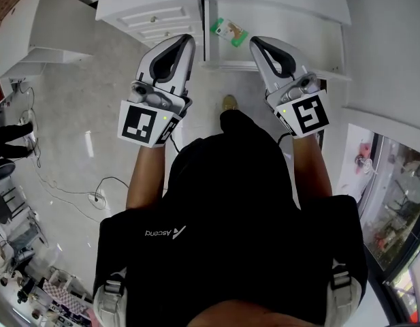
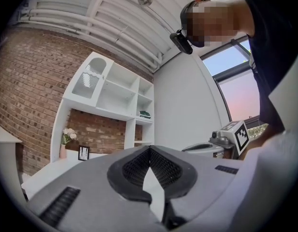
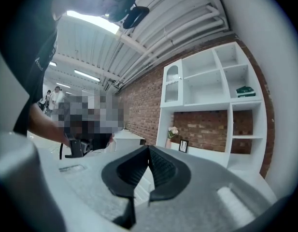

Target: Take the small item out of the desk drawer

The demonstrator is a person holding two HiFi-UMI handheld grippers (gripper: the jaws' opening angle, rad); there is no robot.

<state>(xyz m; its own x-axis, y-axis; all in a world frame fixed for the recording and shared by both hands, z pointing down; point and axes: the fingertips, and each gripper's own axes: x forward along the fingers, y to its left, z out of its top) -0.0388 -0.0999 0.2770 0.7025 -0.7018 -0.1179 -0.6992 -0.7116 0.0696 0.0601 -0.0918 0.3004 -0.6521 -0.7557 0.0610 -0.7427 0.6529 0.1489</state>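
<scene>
Both are clenched with nothing between the jaws — the left hand-held gripper [image 1: 188,41] and the right hand-held gripper [image 1: 254,42], held side by side and pointing at the white desk. The small item [image 1: 229,30] — green and white — lies flat in the open drawer [image 1: 298,19], just beyond their tips and between them.

A red brick wall [image 3: 139,98] runs behind a tall white shelving unit [image 3: 211,88] that fills the right of the right gripper view. A vase of pale flowers [image 3: 173,131] and a small picture frame [image 3: 183,146] stand on its low ledge, and green books [image 3: 246,90] lie in an upper right compartment. Strip lights [image 3: 86,75] glow under a white ribbed ceiling [image 2: 115,18]. At the right of the left gripper view, a window [image 2: 238,88] shows pink and blue sky. In the head view a white desk [image 1: 284,2] lies along the top edge above a pale glossy floor [image 1: 73,114], with cables [image 1: 67,193] trailing at left.
</scene>
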